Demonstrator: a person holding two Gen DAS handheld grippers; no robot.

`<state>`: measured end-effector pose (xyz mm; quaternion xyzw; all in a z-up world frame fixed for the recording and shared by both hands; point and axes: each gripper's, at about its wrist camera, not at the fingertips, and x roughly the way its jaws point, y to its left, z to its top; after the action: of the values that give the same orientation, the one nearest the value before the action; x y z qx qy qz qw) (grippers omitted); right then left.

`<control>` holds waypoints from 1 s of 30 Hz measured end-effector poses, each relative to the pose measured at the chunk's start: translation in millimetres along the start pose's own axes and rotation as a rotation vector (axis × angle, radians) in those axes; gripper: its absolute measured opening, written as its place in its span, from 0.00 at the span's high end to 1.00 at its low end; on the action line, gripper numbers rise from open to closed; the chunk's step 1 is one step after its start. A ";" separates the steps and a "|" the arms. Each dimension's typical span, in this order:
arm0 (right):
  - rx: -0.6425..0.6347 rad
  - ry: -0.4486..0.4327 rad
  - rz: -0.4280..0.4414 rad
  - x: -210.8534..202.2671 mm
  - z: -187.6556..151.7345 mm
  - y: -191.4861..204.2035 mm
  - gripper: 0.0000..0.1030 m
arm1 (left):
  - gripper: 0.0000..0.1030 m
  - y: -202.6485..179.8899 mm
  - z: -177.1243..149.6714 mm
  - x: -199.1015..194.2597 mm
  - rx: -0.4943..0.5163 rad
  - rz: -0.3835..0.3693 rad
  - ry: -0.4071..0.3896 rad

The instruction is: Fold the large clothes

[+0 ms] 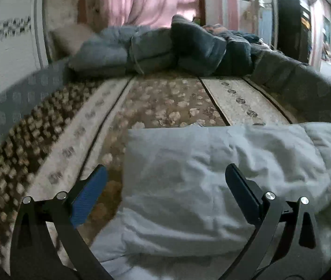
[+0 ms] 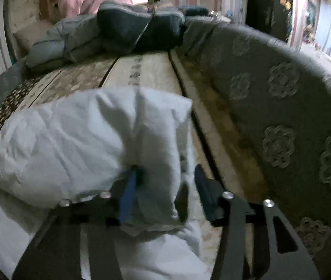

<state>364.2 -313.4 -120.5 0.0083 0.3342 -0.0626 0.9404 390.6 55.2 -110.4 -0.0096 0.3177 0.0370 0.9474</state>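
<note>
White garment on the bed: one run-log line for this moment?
white garment: folded on bed | left gripper: open, empty | right gripper: open, fabric between fingers

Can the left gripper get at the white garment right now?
Probably yes: the left gripper is open, the white garment lies directly ahead between its jaws, and nothing sits in between.
</note>
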 end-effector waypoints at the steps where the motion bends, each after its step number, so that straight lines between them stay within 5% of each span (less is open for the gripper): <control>1: 0.001 -0.048 0.003 -8.9 5.9 2.8 0.36 | 0.03 0.3 4.5 -0.4 -0.022 -0.009 -0.015; 3: -0.017 -0.155 0.067 -27.3 24.1 16.3 0.18 | 0.03 -6.8 16.2 -3.4 -0.040 -0.025 -0.055; 8: -0.092 -0.176 0.145 -6.7 49.4 70.2 0.15 | 0.03 -38.8 20.6 14.1 0.017 -0.075 -0.038; 14: -0.086 0.055 0.089 89.3 17.5 84.5 0.09 | 0.03 -39.0 -16.6 80.1 0.089 0.047 0.061; 18: -0.059 0.059 0.122 117.0 -8.6 80.3 0.03 | 0.03 -16.6 -39.5 100.8 0.013 -0.016 0.066; 30: -0.052 0.142 0.134 151.9 -26.7 85.3 0.02 | 0.03 -26.7 -50.2 129.8 0.069 -0.009 0.114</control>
<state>474.8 -244.4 -239.1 0.0107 0.4004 0.0101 0.9162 465.7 34.8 -228.8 0.0197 0.3720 0.0213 0.9278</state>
